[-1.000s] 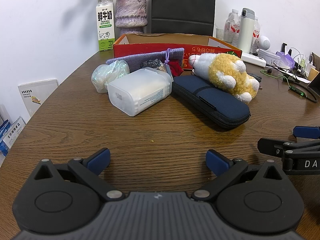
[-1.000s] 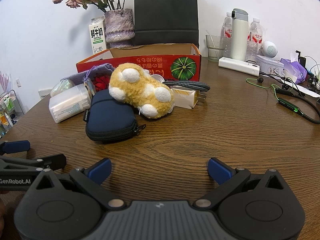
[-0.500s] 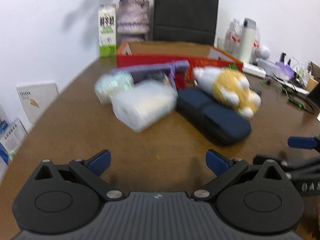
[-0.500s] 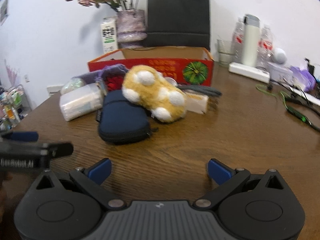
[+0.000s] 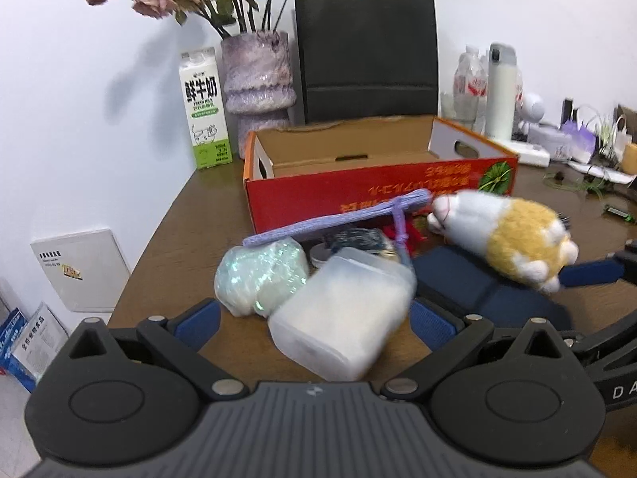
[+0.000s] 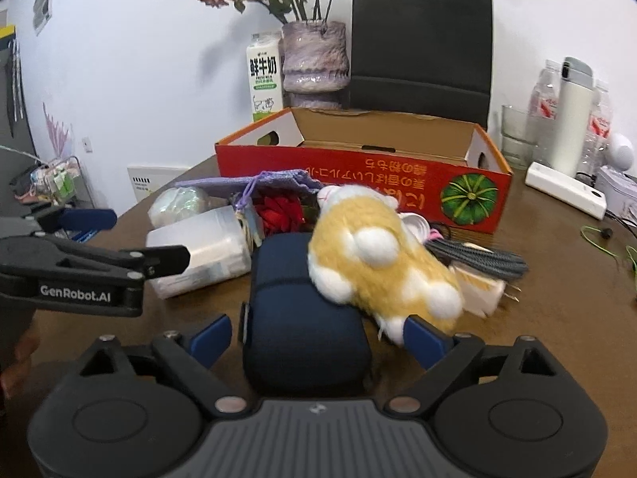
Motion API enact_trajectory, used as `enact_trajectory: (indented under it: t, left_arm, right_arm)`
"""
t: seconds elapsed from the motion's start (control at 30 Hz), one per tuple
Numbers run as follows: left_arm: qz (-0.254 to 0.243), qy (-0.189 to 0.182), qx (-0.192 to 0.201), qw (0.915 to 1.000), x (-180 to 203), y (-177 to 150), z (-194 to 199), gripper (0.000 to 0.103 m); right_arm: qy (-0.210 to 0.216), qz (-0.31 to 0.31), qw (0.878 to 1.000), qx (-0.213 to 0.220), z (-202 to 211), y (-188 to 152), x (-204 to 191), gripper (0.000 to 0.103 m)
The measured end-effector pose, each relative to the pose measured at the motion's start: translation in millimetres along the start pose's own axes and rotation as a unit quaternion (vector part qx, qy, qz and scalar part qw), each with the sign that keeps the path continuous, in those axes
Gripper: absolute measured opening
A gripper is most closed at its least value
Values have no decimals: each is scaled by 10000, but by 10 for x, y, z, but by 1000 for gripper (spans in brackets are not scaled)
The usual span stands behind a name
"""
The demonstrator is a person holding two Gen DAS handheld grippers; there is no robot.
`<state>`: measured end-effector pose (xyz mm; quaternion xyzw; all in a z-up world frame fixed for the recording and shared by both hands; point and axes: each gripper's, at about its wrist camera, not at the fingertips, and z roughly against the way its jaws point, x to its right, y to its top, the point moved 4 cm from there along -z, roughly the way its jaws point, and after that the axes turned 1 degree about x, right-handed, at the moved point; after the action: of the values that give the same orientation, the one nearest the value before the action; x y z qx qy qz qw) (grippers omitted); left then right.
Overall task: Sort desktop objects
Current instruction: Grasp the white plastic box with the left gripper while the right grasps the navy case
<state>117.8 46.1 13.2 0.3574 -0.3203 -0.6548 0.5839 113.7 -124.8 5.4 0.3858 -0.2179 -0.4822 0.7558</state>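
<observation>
A pile of objects lies in front of a red cardboard box point(image 5: 378, 187) point(image 6: 358, 167) with an open top. My left gripper point(image 5: 314, 324) is open, its blue fingertips on either side of a translucent white plastic container point(image 5: 342, 314) point(image 6: 199, 255). Beside that sits an iridescent pouch point(image 5: 258, 275). My right gripper point(image 6: 316, 338) is open around the near end of a navy zip case point(image 6: 302, 310) point(image 5: 489, 290). A yellow and white plush toy point(image 6: 378, 259) point(image 5: 505, 235) lies on the case. A purple knitted pouch point(image 5: 338, 219) point(image 6: 254, 183) leans on the box.
A milk carton point(image 5: 205, 107), a purple vase of dried flowers point(image 5: 258, 79) and a black paper bag point(image 5: 366, 51) stand behind the box. A grey braided cable and charger point(image 6: 477, 267), a white thermos point(image 6: 573, 119), bottles and a power strip point(image 6: 565, 191) are at the right.
Both grippers have moved forward to the pile. The left gripper now straddles the white container and the right gripper straddles the navy case. Both stay open.
</observation>
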Motion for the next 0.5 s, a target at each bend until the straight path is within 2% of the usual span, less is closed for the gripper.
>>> enact_trajectory:
  t: [0.13, 0.33, 0.4, 0.43, 0.47, 0.5]
  left_arm:
    - [-109, -408, -254, 9988, -17, 11, -268, 103]
    - [12, -546, -402, 9977, -60, -86, -508, 103]
    - [-13, -592, -405, 9974, -54, -102, -518, 99]
    - [-23, -629, -390, 9973, -36, -97, -512, 91]
    - [-31, -683, -363, 9970, -16, -96, -501, 84]
    - [-52, -750, -344, 9966, 5, -100, -483, 78]
  right_arm:
    - [34, 78, 10000, -17, -188, 98, -38, 94]
    - [71, 61, 9996, -268, -418, 22, -37, 95]
    - [0, 178, 9997, -149, -421, 0, -79, 91]
    - [42, 174, 9998, -116, -409, 1, -90, 83]
    - [65, 196, 9998, -61, -388, 4, -103, 68]
    - [102, 180, 9998, -33, -372, 8, -108, 68]
